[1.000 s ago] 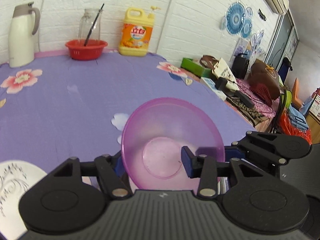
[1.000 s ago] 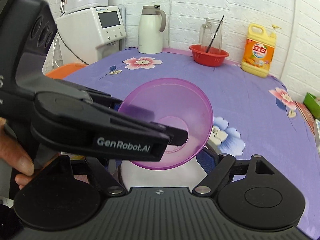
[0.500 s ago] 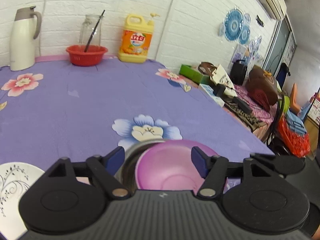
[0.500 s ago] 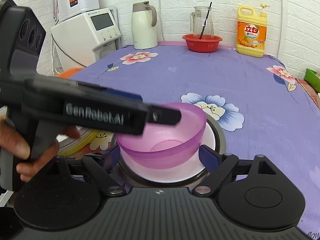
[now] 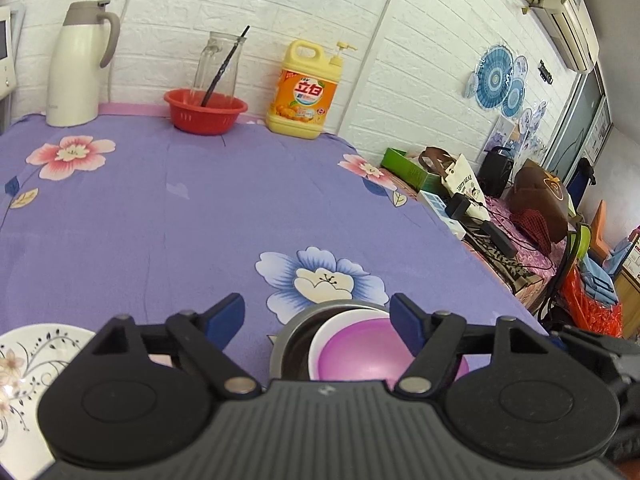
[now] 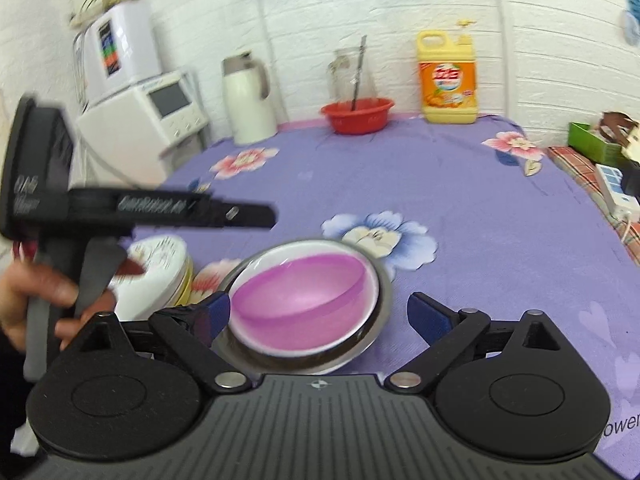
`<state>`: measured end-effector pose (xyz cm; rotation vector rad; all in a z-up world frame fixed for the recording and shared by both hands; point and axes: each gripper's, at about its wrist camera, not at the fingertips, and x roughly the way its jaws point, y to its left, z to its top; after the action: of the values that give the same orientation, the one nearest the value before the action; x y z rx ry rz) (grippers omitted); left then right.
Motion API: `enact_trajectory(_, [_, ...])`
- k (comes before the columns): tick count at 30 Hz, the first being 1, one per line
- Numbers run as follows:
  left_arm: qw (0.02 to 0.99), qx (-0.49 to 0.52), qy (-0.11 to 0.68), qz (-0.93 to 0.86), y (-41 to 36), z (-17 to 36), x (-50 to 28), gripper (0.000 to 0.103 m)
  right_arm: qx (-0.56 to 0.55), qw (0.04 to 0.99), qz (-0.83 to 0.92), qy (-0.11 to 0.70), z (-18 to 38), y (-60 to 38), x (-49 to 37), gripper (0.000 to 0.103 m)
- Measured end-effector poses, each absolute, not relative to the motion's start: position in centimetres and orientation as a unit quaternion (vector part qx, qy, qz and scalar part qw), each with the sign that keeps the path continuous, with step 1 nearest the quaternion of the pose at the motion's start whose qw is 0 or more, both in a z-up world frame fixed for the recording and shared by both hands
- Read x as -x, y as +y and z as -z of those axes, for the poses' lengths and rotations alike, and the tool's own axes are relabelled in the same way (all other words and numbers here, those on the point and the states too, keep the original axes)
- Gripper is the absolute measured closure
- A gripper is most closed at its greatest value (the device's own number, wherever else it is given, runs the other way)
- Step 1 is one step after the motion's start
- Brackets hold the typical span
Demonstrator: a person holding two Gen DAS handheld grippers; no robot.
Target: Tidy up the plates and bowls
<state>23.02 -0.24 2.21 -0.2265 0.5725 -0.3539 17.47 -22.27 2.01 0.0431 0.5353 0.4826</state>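
The purple bowl (image 6: pixel 304 296) sits nested in a white bowl (image 6: pixel 372 280), itself inside a metal bowl (image 6: pixel 382 308) on the floral tablecloth (image 5: pixel 160 220). The left gripper (image 5: pixel 318 320) is opening — nothing between its fingers. The right gripper (image 6: pixel 318 312) stands spread wide around the stack, not touching it.

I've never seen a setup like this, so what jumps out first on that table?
A pink bowl nested in a white bowl inside a metal bowl, at the near edge of a purple flowered tablecloth. Two black grippers frame the stack: the left gripper is opening, empty. A yellow soap jug stands by the far wall.
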Motion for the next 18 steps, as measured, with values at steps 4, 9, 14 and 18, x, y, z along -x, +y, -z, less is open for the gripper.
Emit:
enact_trajectory(4, [0.937,0.109,0.286,0.169,-0.1,-1.9,-23.2,0.030,-0.052,0.936,-0.213,0.277,-0.6,-23.4,-19.5,0.000])
enact_trajectory(9, [0.933,0.115,0.296,0.166,-0.1,-1.3,-23.7,0.030,-0.074,0.924,-0.204,0.314,1.4,-24.2,-20.6,0.000])
enact_trajectory(14, [0.930,0.132,0.301,0.162,0.5,-1.5,-24.1,0.029,-0.076,0.930,-0.207,0.294,-0.5,-24.1,-20.3,0.000])
enact_trajectory(18, [0.927,0.131,0.317,0.151,0.4,-1.2,-24.2,0.028,-0.077,0.930,-0.196,0.300,-0.9,-23.3,-20.7,0.000])
